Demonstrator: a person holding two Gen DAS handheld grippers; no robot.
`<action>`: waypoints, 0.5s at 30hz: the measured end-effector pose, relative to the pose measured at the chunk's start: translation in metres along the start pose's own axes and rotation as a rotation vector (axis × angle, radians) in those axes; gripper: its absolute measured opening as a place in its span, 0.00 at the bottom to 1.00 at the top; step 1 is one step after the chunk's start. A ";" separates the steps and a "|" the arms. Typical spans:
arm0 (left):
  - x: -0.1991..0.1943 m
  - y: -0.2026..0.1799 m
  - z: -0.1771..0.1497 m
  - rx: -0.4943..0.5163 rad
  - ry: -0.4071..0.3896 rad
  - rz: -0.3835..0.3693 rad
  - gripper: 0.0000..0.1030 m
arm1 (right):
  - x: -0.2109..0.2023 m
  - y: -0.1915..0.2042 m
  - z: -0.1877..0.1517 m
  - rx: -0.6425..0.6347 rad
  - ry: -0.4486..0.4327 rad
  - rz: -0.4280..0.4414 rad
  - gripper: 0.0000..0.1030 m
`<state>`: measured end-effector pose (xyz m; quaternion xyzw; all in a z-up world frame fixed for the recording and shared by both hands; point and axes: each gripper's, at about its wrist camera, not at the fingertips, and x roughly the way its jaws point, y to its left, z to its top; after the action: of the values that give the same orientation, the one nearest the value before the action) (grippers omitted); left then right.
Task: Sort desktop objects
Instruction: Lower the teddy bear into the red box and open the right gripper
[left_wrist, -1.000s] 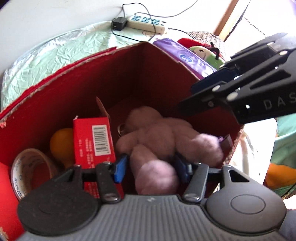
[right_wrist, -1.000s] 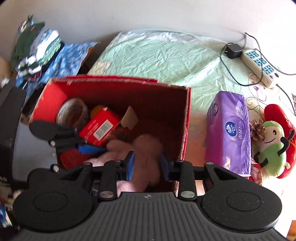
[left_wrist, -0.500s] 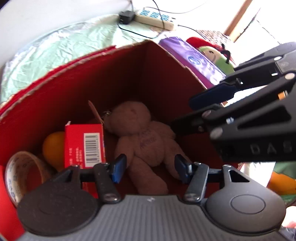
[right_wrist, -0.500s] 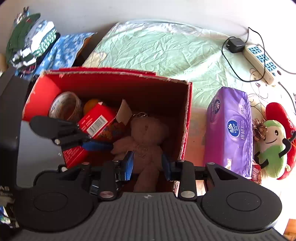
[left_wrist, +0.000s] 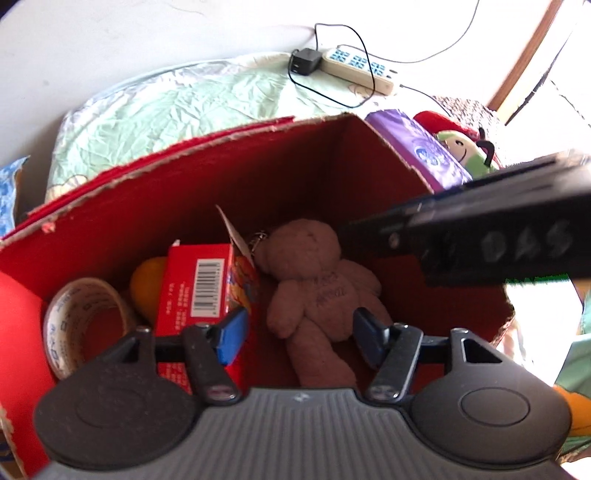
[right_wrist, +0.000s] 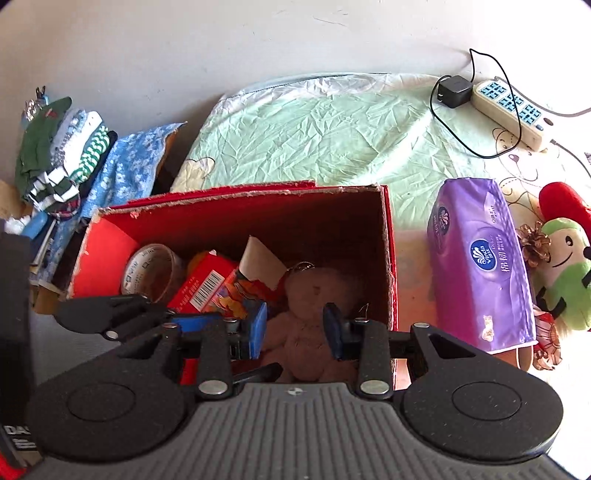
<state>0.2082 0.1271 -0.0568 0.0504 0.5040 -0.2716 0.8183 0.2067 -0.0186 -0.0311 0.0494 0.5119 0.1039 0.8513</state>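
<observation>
Both tools, the left tool (left_wrist: 297, 338) and the right tool (right_wrist: 295, 330), are hanging wide and empty over the red box (right_wrist: 386, 251), the bear (left_wrist: 317, 280) lying inside; next, probably, is reaching right for the tissue pack (right_wrist: 480, 258).

In the box (right_wrist: 388, 258), the teddy bear (left_wrist: 317, 291) lies right of the carton (left_wrist: 199, 288) and tape roll (left_wrist: 85, 325).

Light: we see strong daylight from the right, blown out there | Shadow: red box (left_wrist: 258, 192) interior dim | Blur: right claw (left_wrist: 480, 236) smeared across the left view | Distortion: fisheye bending, dark corners.
</observation>
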 end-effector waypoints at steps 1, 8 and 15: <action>-0.002 -0.001 0.000 -0.010 -0.008 0.001 0.64 | 0.001 0.001 -0.001 -0.004 0.006 -0.002 0.35; -0.028 -0.005 -0.011 -0.073 -0.076 0.058 0.81 | 0.000 0.000 -0.013 0.010 0.021 -0.029 0.51; -0.049 -0.004 -0.023 -0.099 -0.120 0.150 0.86 | -0.001 0.009 -0.024 0.019 -0.003 -0.056 0.62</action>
<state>0.1712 0.1508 -0.0255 0.0311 0.4619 -0.1867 0.8665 0.1838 -0.0107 -0.0404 0.0433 0.5128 0.0750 0.8541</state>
